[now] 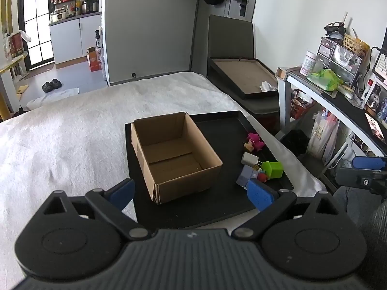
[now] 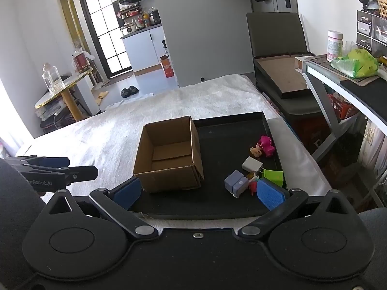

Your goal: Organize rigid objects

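Surface: I am looking down on a bed spread with a white fleecy blanket [image 1: 72, 130]; a shallow black tray [image 1: 222, 130] lies on its right part.
Box: an open cardboard box [image 1: 174, 154] stands on the left half of the tray, and I see nothing in it.
Toys: a small heap sits on the tray's right side, apart from the box: a pink figure [image 1: 255, 140], a white charger block [image 1: 249, 158], a green cube [image 1: 273, 169] and a lavender block [image 1: 245, 176].
Left gripper [image 1: 191, 193]: I have its jaws spread wide, nothing between them, hovering over the tray's near edge.
Right gripper [image 2: 198, 192]: likewise wide open and holding nothing, just short of the tray.
Room, right: a desk [image 1: 321, 96] crowded with jars and drawers, and a dark chair [image 1: 232, 38] bearing a brown tray.
Room, left: a kitchen counter [image 2: 142, 31], a glazed door [image 2: 104, 31], black slippers [image 2: 129, 91] on the floor, a round side table [image 2: 65, 84].
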The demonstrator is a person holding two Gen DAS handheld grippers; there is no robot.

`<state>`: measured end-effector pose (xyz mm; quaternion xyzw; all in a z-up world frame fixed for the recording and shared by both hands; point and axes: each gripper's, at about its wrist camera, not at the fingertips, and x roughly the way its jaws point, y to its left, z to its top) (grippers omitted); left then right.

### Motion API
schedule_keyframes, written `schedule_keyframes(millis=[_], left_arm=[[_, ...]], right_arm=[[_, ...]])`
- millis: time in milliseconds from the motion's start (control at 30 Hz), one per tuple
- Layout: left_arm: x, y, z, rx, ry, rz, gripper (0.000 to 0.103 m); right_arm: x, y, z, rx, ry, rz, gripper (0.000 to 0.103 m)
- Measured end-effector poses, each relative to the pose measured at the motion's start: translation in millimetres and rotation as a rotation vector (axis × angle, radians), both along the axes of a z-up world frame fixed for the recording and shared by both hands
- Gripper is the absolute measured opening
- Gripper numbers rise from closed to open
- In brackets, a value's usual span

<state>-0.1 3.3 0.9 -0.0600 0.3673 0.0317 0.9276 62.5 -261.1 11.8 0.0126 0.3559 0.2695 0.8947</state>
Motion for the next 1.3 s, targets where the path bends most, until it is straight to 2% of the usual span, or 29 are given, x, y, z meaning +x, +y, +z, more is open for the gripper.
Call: schedule_keyframes(millis=[1300], left_arm=[[-4.2, -0.2, 4.2, -0.01, -0.018, 0.009, 0.099]], right_arm=[[0.4, 4.0, 2.5, -0.01, -0.011, 0.004, 0.103]])
